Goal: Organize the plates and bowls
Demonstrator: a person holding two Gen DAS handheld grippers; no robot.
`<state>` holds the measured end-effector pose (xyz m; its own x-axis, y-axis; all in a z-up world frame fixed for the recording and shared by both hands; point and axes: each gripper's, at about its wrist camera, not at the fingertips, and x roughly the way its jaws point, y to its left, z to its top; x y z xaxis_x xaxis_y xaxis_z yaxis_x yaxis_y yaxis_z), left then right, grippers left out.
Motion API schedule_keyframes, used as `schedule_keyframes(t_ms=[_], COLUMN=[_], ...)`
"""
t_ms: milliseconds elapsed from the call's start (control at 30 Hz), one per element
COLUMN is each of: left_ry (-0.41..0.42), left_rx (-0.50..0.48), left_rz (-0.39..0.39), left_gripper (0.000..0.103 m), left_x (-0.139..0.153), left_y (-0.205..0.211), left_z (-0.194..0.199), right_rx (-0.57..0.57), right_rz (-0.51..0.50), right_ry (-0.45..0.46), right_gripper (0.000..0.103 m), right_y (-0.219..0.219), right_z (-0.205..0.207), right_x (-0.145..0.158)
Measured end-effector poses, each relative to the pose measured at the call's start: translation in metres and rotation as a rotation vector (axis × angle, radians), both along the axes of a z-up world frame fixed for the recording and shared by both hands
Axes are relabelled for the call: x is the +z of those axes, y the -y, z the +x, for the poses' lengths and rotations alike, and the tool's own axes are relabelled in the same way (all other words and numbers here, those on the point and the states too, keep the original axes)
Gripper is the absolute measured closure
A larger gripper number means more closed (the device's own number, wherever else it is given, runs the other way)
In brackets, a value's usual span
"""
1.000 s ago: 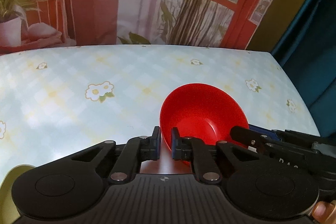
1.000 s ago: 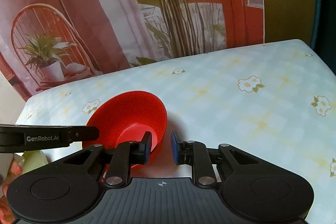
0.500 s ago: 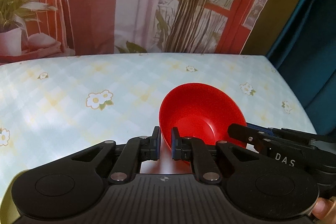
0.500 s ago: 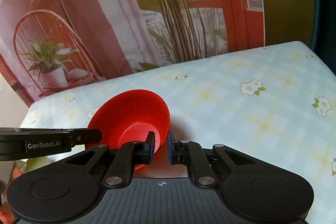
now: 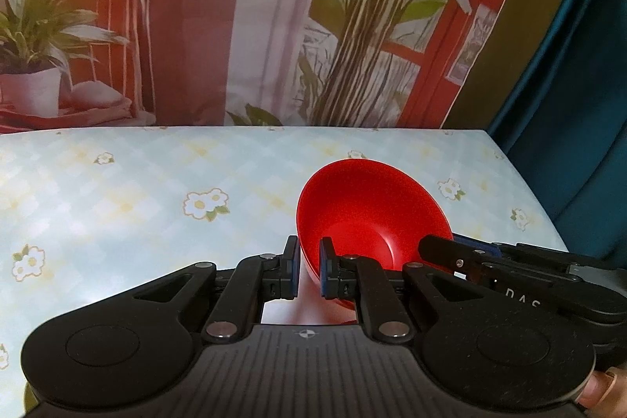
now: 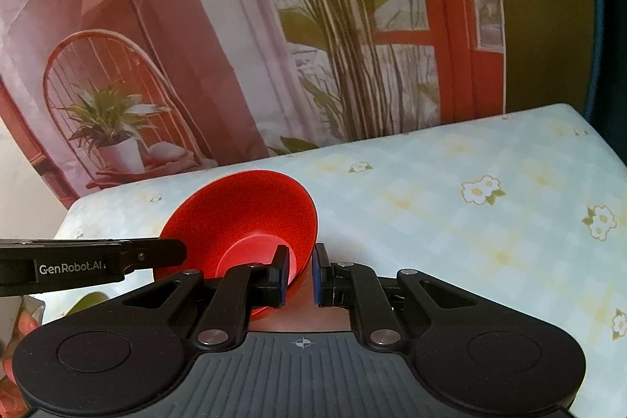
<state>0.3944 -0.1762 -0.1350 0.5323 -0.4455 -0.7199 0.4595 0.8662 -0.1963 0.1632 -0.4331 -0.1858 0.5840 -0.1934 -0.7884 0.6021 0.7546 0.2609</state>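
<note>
red bowl is held up off the table, pinched at its rim from two sides. the left gripper is clamped on the rim nearest its camera: one blue-padded finger sits outside the wall and the other inside, with the rim between them. in that view the bowl tips so its hollow faces up and toward the camera, and the inside bottom shows.

from the right wrist view the same bowl shows its underside and round foot, tilted on edge. the right gripper is clenched on the rim as well, one finger against the outer wall near the foot and the other on the far side of the rim. the left gripper reaches in from the left edge and meets the bowl's opposite side.

in the left wrist view the right gripper comes in from the right and touches the bowl's right rim.

the table wears a pale checked cloth with small white flowers. behind it hangs a printed backdrop of a chair, potted plants and red window frames. a sliver of something yellow-green lies low on the table, mostly hidden behind the right gripper's body.
</note>
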Motion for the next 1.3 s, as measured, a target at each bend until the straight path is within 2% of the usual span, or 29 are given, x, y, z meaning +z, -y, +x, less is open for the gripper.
schedule_keyframes(t_ms=[433, 700, 1300], left_ry=[0.023, 0.033, 0.034], left_rx=[0.002, 0.005, -0.018], left_rz=[-0.02, -0.007, -0.02], left_gripper=[0.092, 0.092, 0.091], left_x=[0.022, 0.031, 0.029], left_y=[-0.024, -0.037, -0.052], left_z=[-0.029, -0.05, -0.09], right_rx=[0.033, 0.051, 0.062], right_rz=[-0.027, -0.032, -0.027], right_ry=[0.012, 0.019, -0.006], right_gripper=[0.092, 0.092, 0.092], right_y=[-0.026, -0.047, -0.077], right_z=[-0.006, -0.017, -0.046], right_x=[0.031, 0.047, 0.049])
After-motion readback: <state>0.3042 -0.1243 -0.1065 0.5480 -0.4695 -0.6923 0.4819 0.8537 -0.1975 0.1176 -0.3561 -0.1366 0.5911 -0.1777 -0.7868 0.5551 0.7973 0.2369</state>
